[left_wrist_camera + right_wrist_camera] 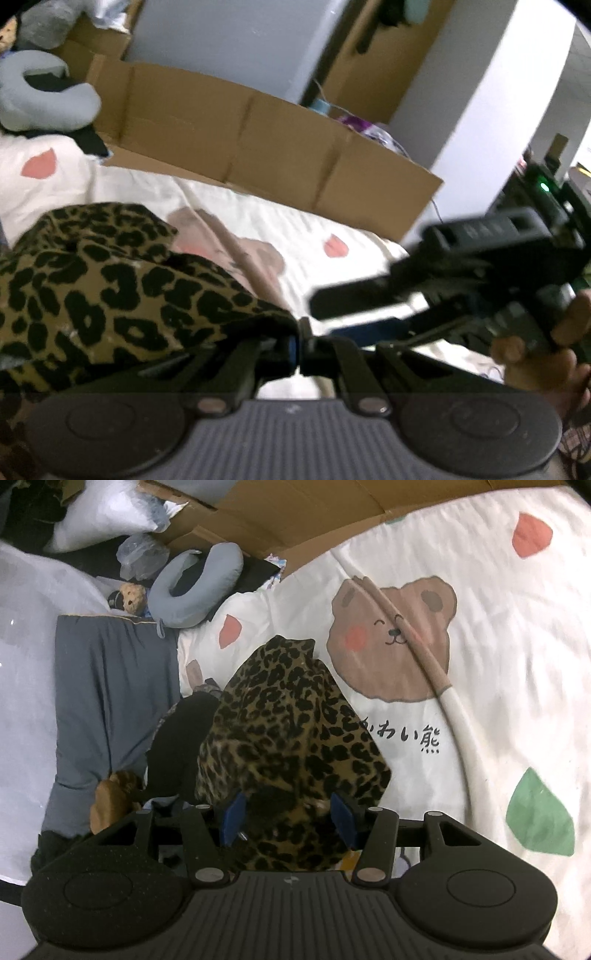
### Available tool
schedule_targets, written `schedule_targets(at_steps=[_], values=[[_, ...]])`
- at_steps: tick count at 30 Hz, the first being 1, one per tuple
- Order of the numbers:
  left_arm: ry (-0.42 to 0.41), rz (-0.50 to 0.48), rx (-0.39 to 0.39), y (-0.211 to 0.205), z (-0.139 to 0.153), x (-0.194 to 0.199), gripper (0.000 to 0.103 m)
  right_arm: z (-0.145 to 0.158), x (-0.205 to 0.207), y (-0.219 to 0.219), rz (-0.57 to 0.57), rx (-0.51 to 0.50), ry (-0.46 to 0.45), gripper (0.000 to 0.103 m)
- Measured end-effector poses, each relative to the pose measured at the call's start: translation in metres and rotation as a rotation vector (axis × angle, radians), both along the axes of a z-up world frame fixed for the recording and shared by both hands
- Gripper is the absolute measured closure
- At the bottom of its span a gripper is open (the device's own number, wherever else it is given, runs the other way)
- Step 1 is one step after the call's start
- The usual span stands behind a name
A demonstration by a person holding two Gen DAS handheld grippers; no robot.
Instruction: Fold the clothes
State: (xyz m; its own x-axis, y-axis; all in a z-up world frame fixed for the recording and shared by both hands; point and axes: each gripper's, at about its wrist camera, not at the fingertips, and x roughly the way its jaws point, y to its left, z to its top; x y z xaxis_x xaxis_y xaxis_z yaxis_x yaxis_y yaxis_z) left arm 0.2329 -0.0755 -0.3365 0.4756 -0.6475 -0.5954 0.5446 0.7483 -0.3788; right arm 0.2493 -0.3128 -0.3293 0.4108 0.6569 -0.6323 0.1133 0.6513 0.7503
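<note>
A leopard-print garment lies bunched on the white bear-print bed cover. My left gripper is shut on the garment's right edge, and the cloth trails away to the left. My right gripper, held by a hand, hovers just right of that pinched edge with its jaws apart. In the right wrist view the garment fills the space between the blue pads of the right gripper, which do not press on it. The left gripper's black body and a hand sit at the garment's left side.
A flattened cardboard box lines the bed's far edge. A grey neck pillow, a small teddy bear and a grey-blue cushion lie to the left. A thin pink-and-white tube crosses the bear print.
</note>
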Motion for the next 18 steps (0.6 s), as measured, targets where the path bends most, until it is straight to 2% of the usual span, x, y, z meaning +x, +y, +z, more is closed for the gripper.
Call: schedule_targets(at_steps=[10, 13, 14, 16, 17, 18], values=[[-0.044, -0.116, 0.047, -0.031, -0.005, -0.029, 0.102, -0.022, -0.001, 0.003, -0.003, 0.036, 0.107, 0.047], [-0.048, -0.135, 0.051, -0.032, -0.005, -0.031, 0.102, -0.028, -0.001, 0.004, 0.005, 0.006, 0.134, 0.060], [-0.047, -0.142, 0.054, -0.032, -0.005, -0.032, 0.102, -0.030, -0.001, 0.004, 0.010, -0.010, 0.137, 0.067], [-0.045, -0.157, 0.051, -0.031, -0.005, -0.032, 0.101, -0.031, -0.002, 0.003, 0.022, -0.025, 0.125, 0.070], [-0.036, -0.170, 0.048, -0.030, -0.004, -0.031, 0.100, -0.030, -0.003, 0.001, 0.027, -0.027, 0.110, 0.075], [-0.016, -0.185, 0.042, -0.029, -0.003, -0.030, 0.096, -0.029, -0.004, -0.001, 0.029, -0.032, 0.096, 0.089]])
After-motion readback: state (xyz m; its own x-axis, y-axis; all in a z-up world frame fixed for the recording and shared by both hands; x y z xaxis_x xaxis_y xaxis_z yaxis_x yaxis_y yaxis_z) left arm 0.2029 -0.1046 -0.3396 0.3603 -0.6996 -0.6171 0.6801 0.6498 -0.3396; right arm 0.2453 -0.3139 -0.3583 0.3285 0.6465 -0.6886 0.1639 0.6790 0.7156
